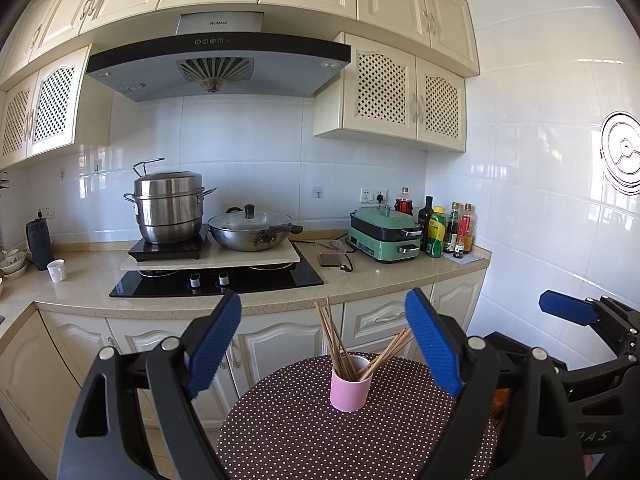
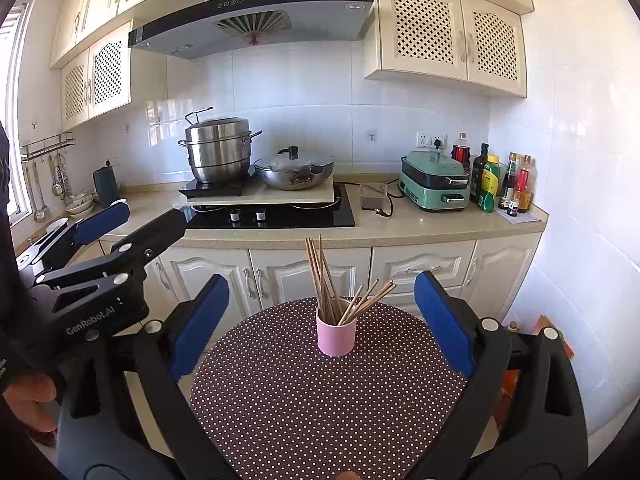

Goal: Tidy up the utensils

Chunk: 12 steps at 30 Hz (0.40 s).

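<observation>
Looking along the left claw (image 1: pixel 323 344), its blue pads are spread wide with nothing between them, held above the near edge of the round dotted bench (image 1: pixel 280 420). The pink cup (image 1: pixel 349 386) stands upright toward the far side of that bench, holding the wooden chopsticks (image 1: pixel 334 340), which fan out in two bunches, one leaning left, one right. It seems all sticks are already in the cup, so the step is probably tidying the fan.

From the right wrist view, the right claw (image 2: pixel 322 320) is likewise wide open and empty, the cup (image 2: pixel 336 336) centred beyond it. A good approach would be steadying the cup with one claw while the other gathers the right-leaning sticks, closing gently so the light cup does not tip.
</observation>
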Motion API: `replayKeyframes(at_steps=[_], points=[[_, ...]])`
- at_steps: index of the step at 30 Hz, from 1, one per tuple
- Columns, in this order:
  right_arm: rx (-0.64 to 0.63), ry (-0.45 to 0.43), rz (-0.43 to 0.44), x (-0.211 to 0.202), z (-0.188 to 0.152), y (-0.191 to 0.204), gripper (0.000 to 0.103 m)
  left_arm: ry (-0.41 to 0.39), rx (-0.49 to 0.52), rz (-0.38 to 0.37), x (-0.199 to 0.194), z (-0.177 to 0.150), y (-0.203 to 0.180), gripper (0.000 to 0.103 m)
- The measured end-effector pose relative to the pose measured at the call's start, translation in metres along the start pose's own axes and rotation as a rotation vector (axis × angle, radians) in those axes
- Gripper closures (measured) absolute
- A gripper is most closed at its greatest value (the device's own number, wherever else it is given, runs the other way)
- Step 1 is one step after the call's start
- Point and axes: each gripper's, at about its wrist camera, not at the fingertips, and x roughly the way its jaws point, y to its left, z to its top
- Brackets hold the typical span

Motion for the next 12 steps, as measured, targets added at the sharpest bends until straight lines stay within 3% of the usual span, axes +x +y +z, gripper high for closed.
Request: replayKeyframes(at_steps=[12], points=[[0.014,0.042,-0.009,0.018,-0.003,0.004,0.011,0.056,-0.001,-0.013,0.02,-0.005,0.009,0.019]])
